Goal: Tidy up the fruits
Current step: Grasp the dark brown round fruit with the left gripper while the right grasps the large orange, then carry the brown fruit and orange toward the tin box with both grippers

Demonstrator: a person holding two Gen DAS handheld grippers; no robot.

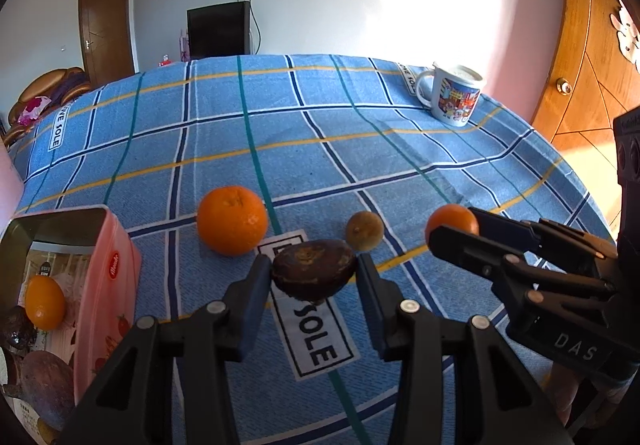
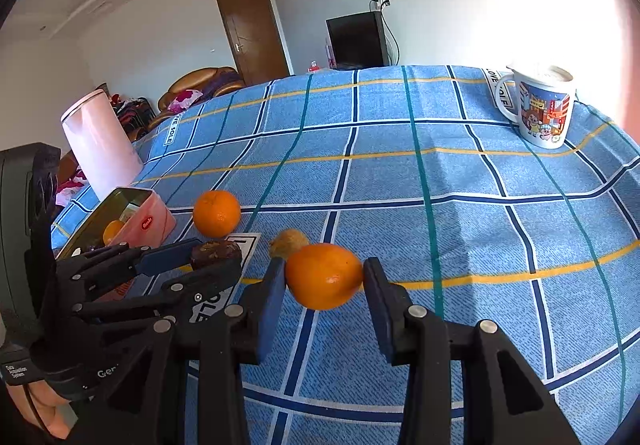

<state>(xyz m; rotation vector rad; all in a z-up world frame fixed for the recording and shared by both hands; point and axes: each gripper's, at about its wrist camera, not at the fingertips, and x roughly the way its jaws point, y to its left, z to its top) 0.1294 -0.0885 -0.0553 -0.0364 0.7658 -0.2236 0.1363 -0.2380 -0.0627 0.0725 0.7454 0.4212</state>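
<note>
We see a blue checked tablecloth (image 2: pixel 460 229) spread ahead of the claws, a cartoon-printed mug (image 2: pixel 540 109) standing far ahead and to their right, a white kettle (image 2: pixel 100 141) far left, and a dark television (image 1: pixel 218 31) and brown door (image 2: pixel 256 33) beyond

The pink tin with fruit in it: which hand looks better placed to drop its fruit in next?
Probably the left gripper: it holds a dark fruit beside the tin. The right gripper, holding an orange, is farther away.

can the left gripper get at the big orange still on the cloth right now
Probably not yet: the left gripper is shut on a dark fruit, so it is occupied, though nothing blocks the big orange.
</note>
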